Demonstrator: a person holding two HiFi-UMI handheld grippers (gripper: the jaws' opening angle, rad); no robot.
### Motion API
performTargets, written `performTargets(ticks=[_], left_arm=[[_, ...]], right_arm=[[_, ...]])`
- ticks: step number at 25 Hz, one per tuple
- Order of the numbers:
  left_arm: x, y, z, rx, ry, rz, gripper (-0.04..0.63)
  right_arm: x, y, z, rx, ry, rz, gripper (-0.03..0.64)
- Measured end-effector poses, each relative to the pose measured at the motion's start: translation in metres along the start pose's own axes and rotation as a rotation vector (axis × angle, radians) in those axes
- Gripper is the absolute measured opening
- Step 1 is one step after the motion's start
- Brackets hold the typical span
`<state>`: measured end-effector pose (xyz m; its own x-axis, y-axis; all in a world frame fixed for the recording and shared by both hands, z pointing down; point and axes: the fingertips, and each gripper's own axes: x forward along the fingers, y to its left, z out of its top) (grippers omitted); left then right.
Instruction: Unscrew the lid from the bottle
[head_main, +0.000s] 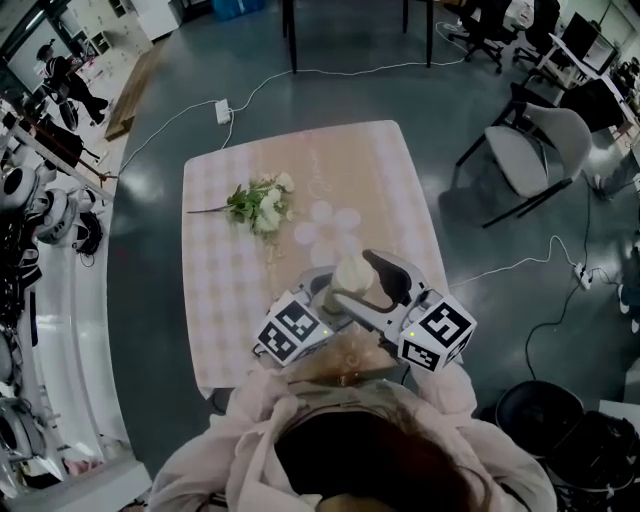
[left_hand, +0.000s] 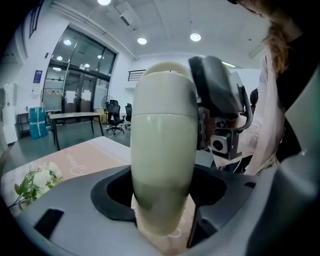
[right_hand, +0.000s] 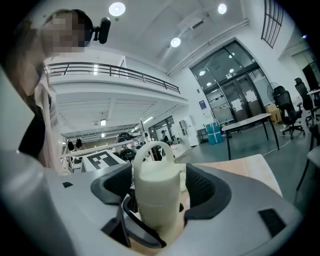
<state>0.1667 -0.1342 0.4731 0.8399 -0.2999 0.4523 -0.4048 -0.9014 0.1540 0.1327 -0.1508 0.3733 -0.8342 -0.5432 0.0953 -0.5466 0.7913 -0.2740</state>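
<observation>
Cream plastic, the bottle (left_hand: 164, 150) is at the near edge of the table (head_main: 215, 290), just in front of the person's chest; I cannot tell whether its base touches the cloth (head_main: 380, 170). The left gripper (left_hand: 162, 197) pinches its lower body, a pad pressed to each side. The lid (right_hand: 157, 180), with a loop handle on top, sits on the bottle with the seam closed. The right gripper (right_hand: 160, 187) faces it from the other side. Its jaws are spread wide with the lid between them and a gap on both sides, so nothing presses there.

In the left gripper view the bottle blocks the middle of the room, and one right jaw looms behind its top. From above, that same jaw covers part of the bottle, and the person's hair hides the table's near edge.

Around it, the cloth is pink and checked. A bunch of white flowers (head_main: 262, 205) lies well apart from the bottle toward the far side. A grey chair (head_main: 535, 150) stands off to the right. A white cable (head_main: 300, 72) crosses the dark floor to a power strip (head_main: 223, 110). A long desk (left_hand: 75, 116) stands by the glass doors.
</observation>
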Motion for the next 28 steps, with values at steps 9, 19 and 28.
performTargets(ticks=[9,19,28], left_arm=[[-0.004,-0.005,-0.006,0.053,0.048,-0.077,0.317],[-0.019,-0.040,-0.011,0.105,0.020,-0.404,0.318],[-0.006,0.023,-0.007,0.019,0.043,0.023,0.318]], right_arm=[[0.005,0.007,-0.004,-0.034,0.023,0.098,0.302],[-0.008,0.038,-0.007,-0.062,0.008,0.450,0.301],[0.006,-0.006,0.007,0.048,-0.045,0.119,0.361]])
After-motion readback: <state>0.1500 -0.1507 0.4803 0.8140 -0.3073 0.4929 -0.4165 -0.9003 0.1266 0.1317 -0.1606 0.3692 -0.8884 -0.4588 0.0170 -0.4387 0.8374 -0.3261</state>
